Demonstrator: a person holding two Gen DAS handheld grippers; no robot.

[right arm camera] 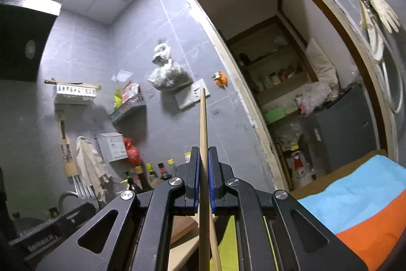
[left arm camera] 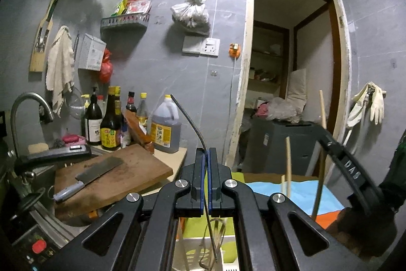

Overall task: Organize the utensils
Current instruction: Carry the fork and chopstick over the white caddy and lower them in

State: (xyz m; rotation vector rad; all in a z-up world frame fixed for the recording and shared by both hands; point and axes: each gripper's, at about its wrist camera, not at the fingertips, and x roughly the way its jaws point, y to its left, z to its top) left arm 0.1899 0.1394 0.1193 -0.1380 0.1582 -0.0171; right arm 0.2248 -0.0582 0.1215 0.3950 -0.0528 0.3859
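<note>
Over the edge of the desk (left arm camera: pixel 175 156), the left gripper (left arm camera: pixel 206 151) has its jaws clenched on a thin dark metal utensil handle (left arm camera: pixel 189 120), which curves up and away to the left above the blue pads. Below the jaws that same rod runs down into a blurred wire head (left arm camera: pixel 213 233), hanging over a metal container (left arm camera: pixel 192 253) on a lime-green surface; what kind of utensil it is, I can't quite say. To the left, a cleaver (left arm camera: pixel 88 175) lies flat on a wooden cutting board (left arm camera: pixel 127 177), and behind it a row of sauce bottles (left arm camera: pixel 111 123) stands against the grey tiled wall.

Over on the right, the right gripper (right arm camera: pixel 202 156) is grasping a wooden chopstick (right arm camera: pixel 203 123), jaws closed tight on its shaft, the stick pointing up toward the wall socket. A second pale stick shows crossing it low in the right wrist view, though whether the jaws pinch both is hard to tell. From the left camera, that right gripper (left arm camera: pixel 324 130) sits off to the side with the chopstick (left arm camera: pixel 322 108) rising above it, and another stick (left arm camera: pixel 288 164) standing upright nearby. A blue and orange cloth (right arm camera: pixel 355 205) lies below, and pale gloves (right arm camera: pixel 380 9) hang beside the doorway.
</note>
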